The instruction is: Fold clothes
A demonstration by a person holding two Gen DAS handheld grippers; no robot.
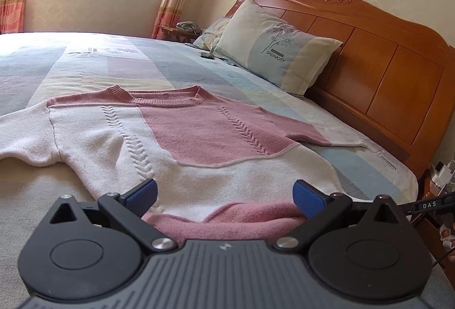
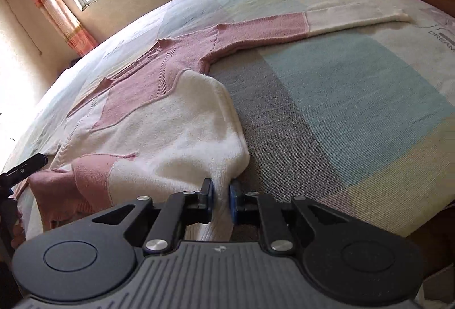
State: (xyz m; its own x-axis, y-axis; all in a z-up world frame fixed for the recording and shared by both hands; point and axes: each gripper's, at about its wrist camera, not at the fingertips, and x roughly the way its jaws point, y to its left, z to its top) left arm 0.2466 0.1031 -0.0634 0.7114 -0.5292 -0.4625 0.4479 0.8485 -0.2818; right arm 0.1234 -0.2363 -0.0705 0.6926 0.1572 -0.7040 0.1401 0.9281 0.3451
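In the left wrist view, the left gripper [image 1: 224, 195] sits low over the near hem of a pink-and-white knitted sweater [image 1: 182, 138] spread front-up on the striped bedsheet [image 1: 85, 58]. Its jaws stand wide apart with nothing between the blue pads [image 1: 143, 195]; a rumpled pink fold of the hem [image 1: 227, 216] lies just below and between them. Ahead of the gripper the body runs up to the ribbed neckline [image 1: 165, 98], one sleeve trails off to the left, the other reaches right toward the wooden headboard [image 1: 369, 58], and a pillow [image 1: 273, 50] leans further ahead.

In the right wrist view, the right gripper [image 2: 221, 195] is closed on the white side edge of the sweater, the knit bunched up between its pads. Ahead and to the right, the pink-and-white sleeve [image 2: 298, 22] lies stretched across the sheet. Far to the left, the other gripper's black finger shows near the pink hem corner.

Judging by this, one bottom corner is held and the other is not. To do the hem grip well, the left jaws should take both layers of the pink fold, not only the top one, and match the right gripper's height so the hem lifts evenly without dragging the sleeves askew.
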